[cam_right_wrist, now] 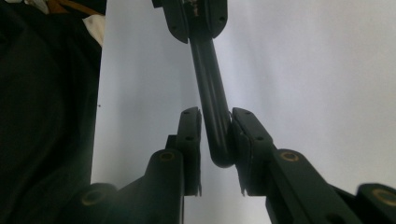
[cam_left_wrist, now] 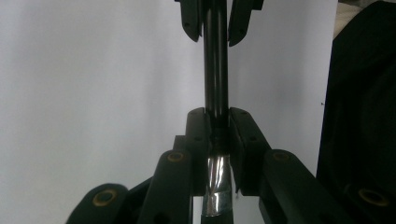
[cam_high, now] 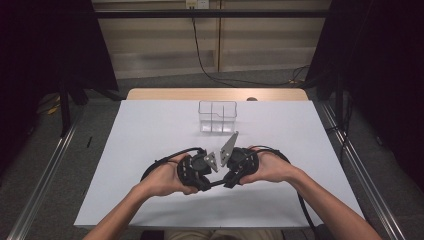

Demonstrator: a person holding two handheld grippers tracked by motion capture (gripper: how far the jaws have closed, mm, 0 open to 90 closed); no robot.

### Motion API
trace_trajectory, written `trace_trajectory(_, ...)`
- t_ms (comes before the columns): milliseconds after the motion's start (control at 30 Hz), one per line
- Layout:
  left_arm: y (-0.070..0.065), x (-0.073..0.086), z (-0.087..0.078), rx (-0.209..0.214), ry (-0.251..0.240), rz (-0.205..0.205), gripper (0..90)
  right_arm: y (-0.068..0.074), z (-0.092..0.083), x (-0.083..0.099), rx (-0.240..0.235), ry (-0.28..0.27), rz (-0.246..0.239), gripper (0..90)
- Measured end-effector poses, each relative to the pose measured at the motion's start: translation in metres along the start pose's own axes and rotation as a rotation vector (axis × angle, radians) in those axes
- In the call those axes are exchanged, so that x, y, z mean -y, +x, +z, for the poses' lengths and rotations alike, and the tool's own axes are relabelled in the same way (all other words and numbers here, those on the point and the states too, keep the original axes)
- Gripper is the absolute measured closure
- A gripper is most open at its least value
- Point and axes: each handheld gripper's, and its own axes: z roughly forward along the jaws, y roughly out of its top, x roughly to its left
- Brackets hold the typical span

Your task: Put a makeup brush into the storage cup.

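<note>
A slim black pen [cam_high: 219, 183] with a shiny silver section [cam_left_wrist: 215, 182] hangs level above the white table, near its front edge. My left gripper [cam_high: 207, 186] [cam_left_wrist: 217, 126] is shut on it, both pads pressed on the barrel. Facing it, my right gripper [cam_high: 231, 182] [cam_right_wrist: 215, 123] has the pen's rounded black end [cam_right_wrist: 219, 144] between its jaws. That end leans on one pad, and a thin sliver of light shows at the other. The right gripper's jaws [cam_left_wrist: 215, 23] flank the pen at the top of the left gripper view. Both hands meet in the high view.
A clear plastic box [cam_high: 217, 116] with several compartments stands at the far middle of the white table [cam_high: 150, 140]. A wooden strip [cam_high: 165, 94] runs behind it, with a small dark thing [cam_high: 251, 99] on it. Cables loop from both grippers by the hands.
</note>
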Motion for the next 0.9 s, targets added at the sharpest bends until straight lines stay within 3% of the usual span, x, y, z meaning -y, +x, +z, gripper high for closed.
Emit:
trace_trajectory(100, 0.0005, 0.0006, -0.0003, 0.005, 0.014, 0.008, 78.8, -0.0008, 0.0016, -0.0018, -0.004, 0.001, -0.005, 77.5)
trace_trajectory(233, 0.0011, 0.0026, -0.0008, 0.001, 0.0, -0.002, 78.7, -0.0012, 0.0027, -0.0017, -0.013, -0.001, -0.009, 78.4)
trace_trajectory(667, 0.003, 0.0029, 0.0003, 0.001, -0.019, 0.03, 77.7, -0.0022, 0.0011, 0.0008, -0.033, -0.011, -0.03, 80.3)
trace_trajectory(900, 0.0055, 0.0083, 0.0005, -0.005, -0.072, 0.006, 73.0, -0.0022, -0.0027, 0.0031, -0.033, -0.023, -0.019, 80.4)
